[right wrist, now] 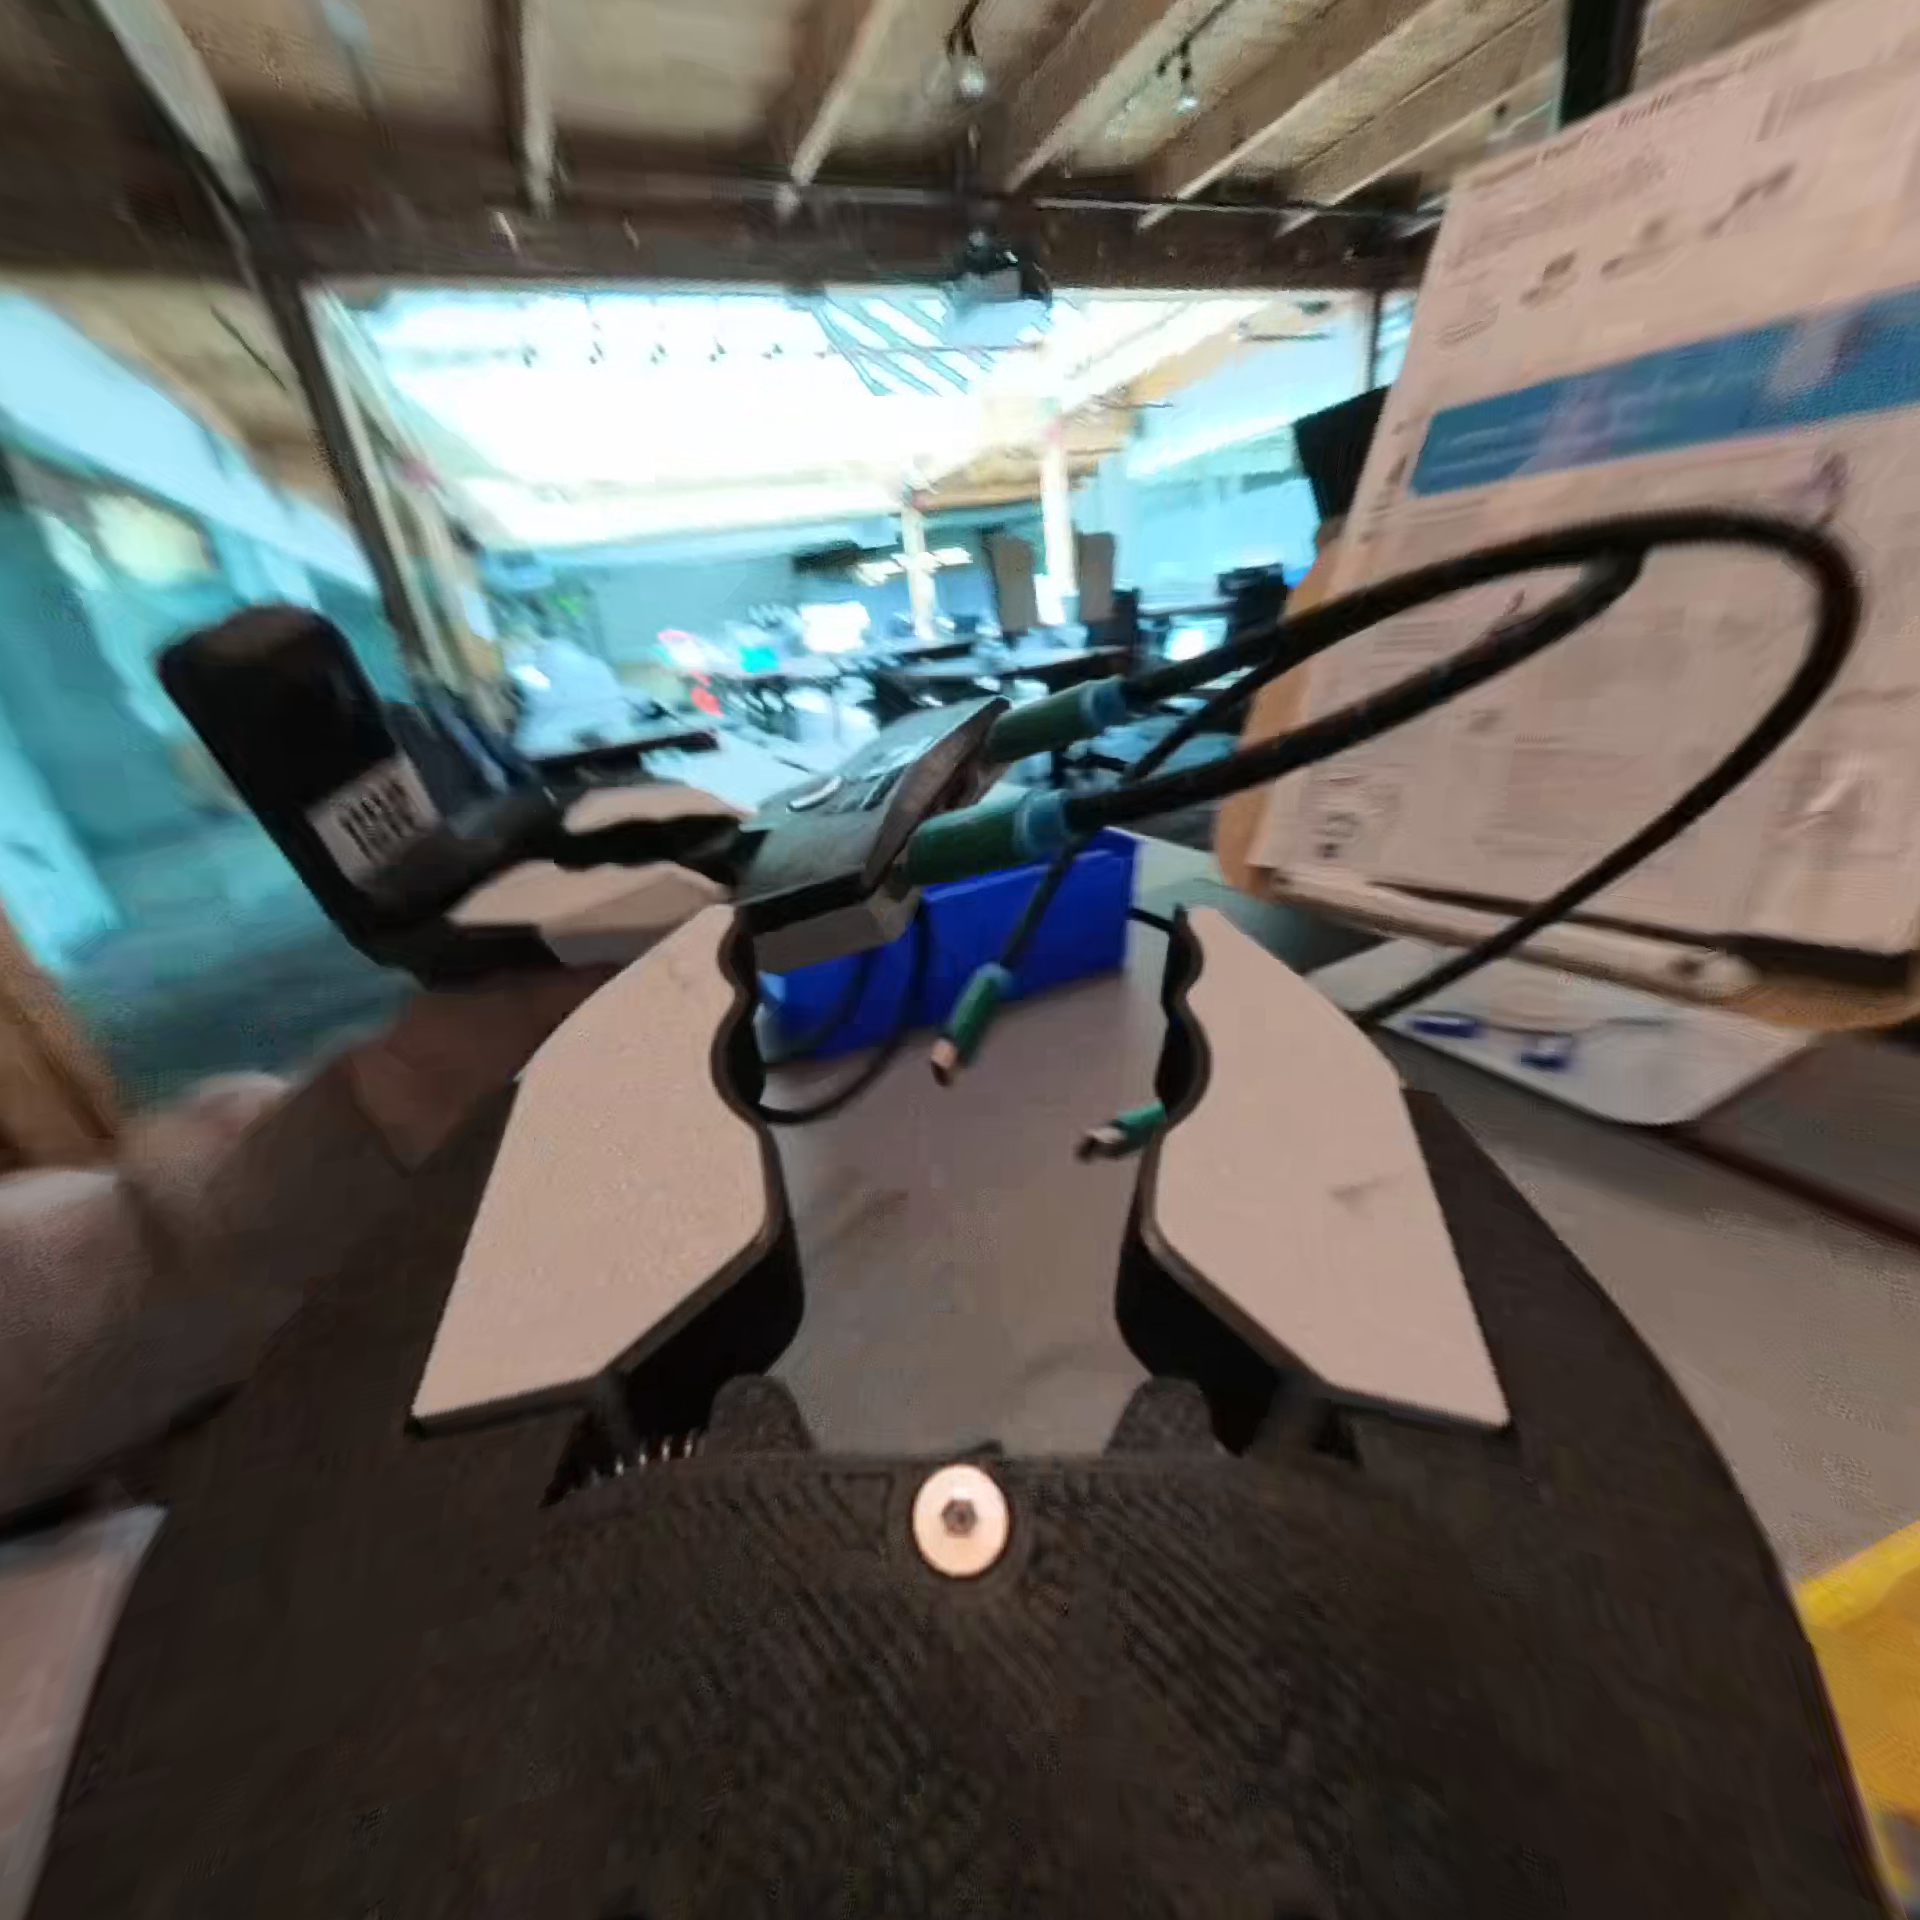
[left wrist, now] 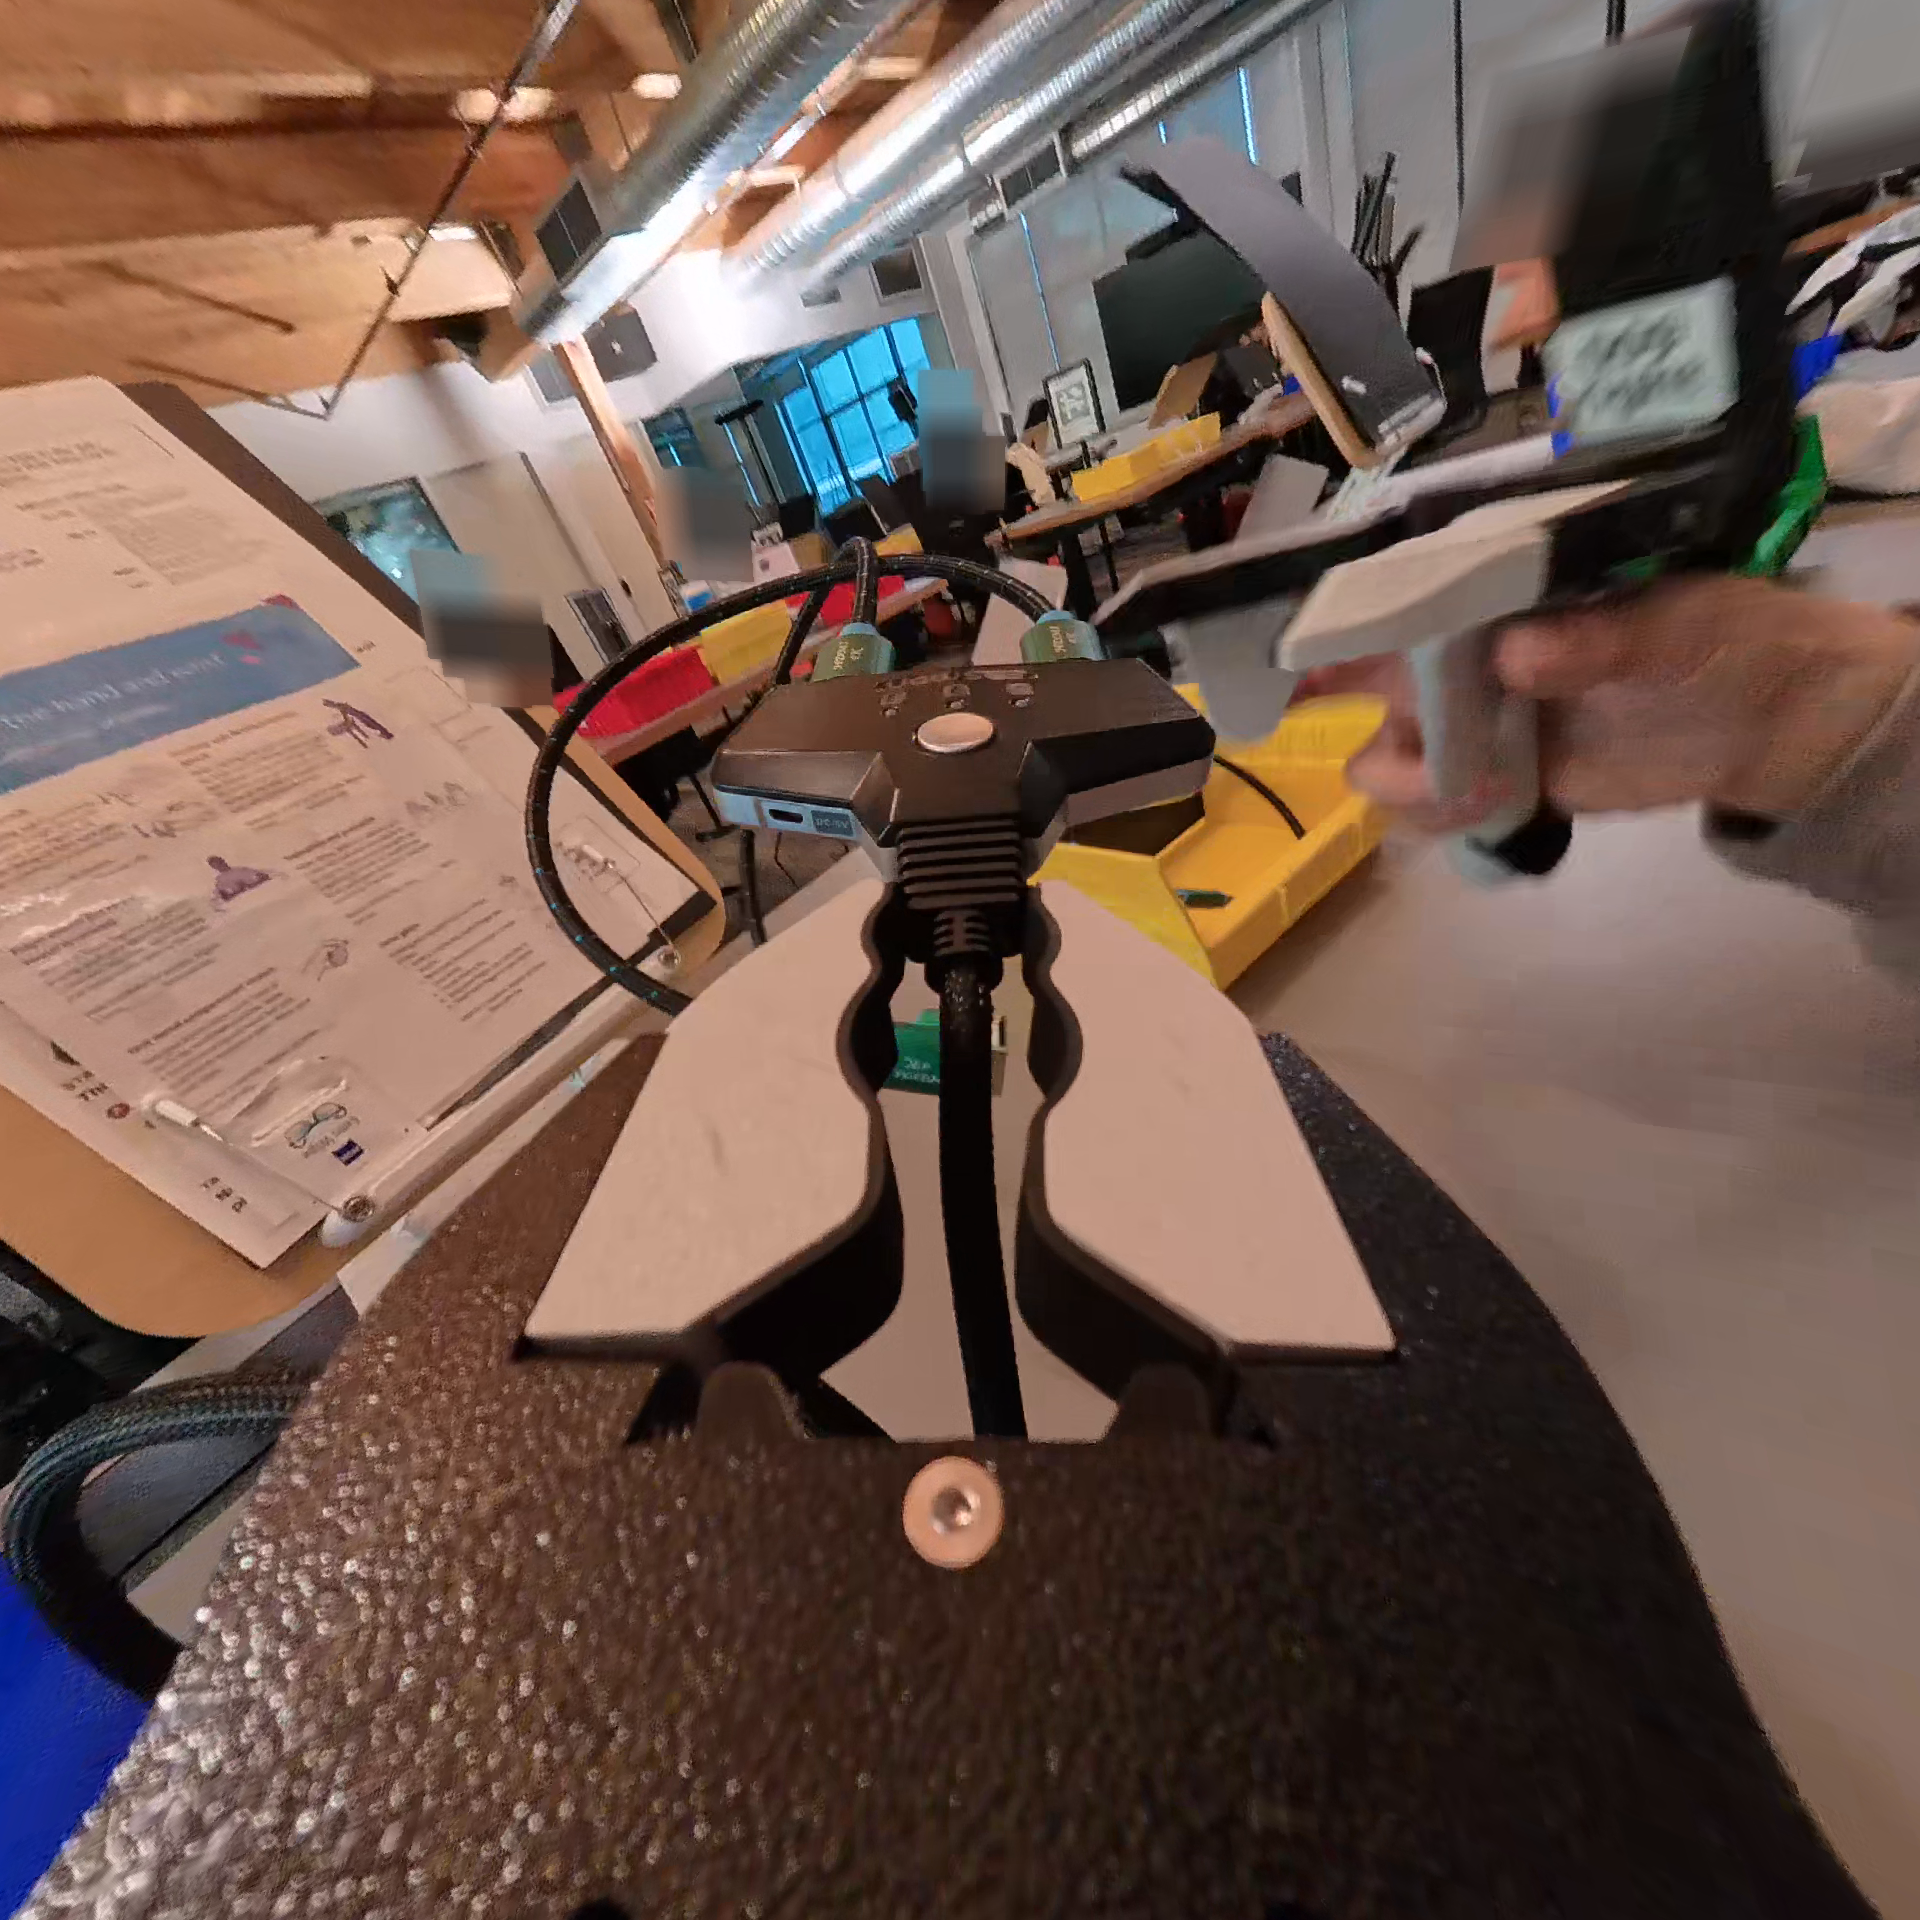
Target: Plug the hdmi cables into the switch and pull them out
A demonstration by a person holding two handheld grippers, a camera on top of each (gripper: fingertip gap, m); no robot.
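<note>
Plugs (left wrist: pixel 1060 636) sit in switch (left wrist: pixel 961 750); our left gripper (left wrist: pixel 958 935) clamps its lead, right gripper (right wrist: pixel 961 977) gapes empty beside it: pulling comes next.

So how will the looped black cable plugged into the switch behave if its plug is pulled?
The cable holds a springy arc, so it is probably fairly stiff. The switch, gripped only at its tail by the left gripper, may twist. The right gripper is open.
</note>
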